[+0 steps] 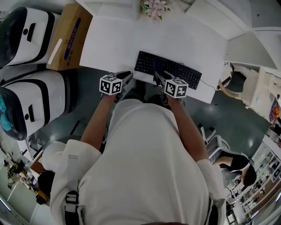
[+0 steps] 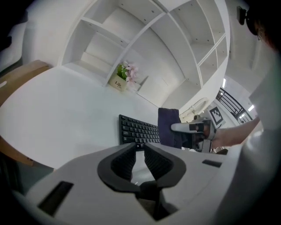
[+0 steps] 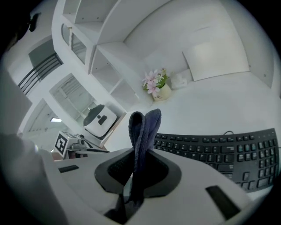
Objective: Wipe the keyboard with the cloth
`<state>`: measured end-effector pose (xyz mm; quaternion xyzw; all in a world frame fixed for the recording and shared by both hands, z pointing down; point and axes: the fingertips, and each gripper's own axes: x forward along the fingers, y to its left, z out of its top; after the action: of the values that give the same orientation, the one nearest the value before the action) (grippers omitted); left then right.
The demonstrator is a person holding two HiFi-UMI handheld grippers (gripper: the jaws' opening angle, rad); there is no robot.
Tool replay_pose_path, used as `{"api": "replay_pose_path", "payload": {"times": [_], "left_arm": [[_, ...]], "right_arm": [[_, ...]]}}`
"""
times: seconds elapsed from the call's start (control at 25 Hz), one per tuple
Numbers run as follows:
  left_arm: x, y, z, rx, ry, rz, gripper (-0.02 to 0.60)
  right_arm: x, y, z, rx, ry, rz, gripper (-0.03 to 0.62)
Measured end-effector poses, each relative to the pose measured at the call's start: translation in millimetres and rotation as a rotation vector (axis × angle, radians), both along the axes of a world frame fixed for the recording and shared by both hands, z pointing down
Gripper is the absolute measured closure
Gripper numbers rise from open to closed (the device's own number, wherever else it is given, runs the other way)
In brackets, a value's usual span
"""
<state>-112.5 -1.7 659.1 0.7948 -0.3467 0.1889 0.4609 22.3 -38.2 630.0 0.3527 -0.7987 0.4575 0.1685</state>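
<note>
Cloth (image 3: 141, 132), dark blue and folded double, stands pinched upright in the right gripper (image 1: 158, 77). Its pads are pressed onto the lower part of the fold and the loose upper loop rises clear of the jaw tips. Judging by the task, that leaves a soft free end to drag across the keys while the hard jaws stay off them. The keyboard (image 1: 168, 69) lies on the white desk (image 1: 109, 44) along its near edge, toward the near right corner, and well apart from the flower pot (image 1: 153, 8) at the far edge. That puts it straight in front of the person and within easy reach. The right gripper hovers over the keyboard's near middle, pointing forward and down, with the forearm stretched out from the body. No view shows whether the cloth touches the keys, so wiping appears not yet begun. The left gripper (image 2: 139, 152) holds nothing: its jaws stand a narrow gap apart, with only bare desk showing between them. It sits at the desk's near edge just left of the keyboard, angled down like the right gripper. From there it looks ready to steady the keyboard's left end, should the wipe push it.
</note>
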Motion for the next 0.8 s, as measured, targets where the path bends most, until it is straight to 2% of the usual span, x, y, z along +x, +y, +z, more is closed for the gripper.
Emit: {"api": "replay_pose_path", "payload": {"times": [0.28,0.44,0.64,0.8], "left_arm": [[13,11,-22,0.02,0.002,-0.058,0.517],[26,23,-41,0.068,-0.019,-0.04,0.523],[37,36,-61,0.12,-0.031,-0.05,0.529],[45,55,-75,0.149,-0.045,-0.059,0.537]], "right_arm": [[54,23,-29,0.021,-0.045,0.089,0.531],[85,42,-38,0.047,-0.025,0.105,0.531],[133,67,-57,0.077,-0.036,0.174,0.531],[171,95,-65,0.125,0.002,0.2,0.531]]}}
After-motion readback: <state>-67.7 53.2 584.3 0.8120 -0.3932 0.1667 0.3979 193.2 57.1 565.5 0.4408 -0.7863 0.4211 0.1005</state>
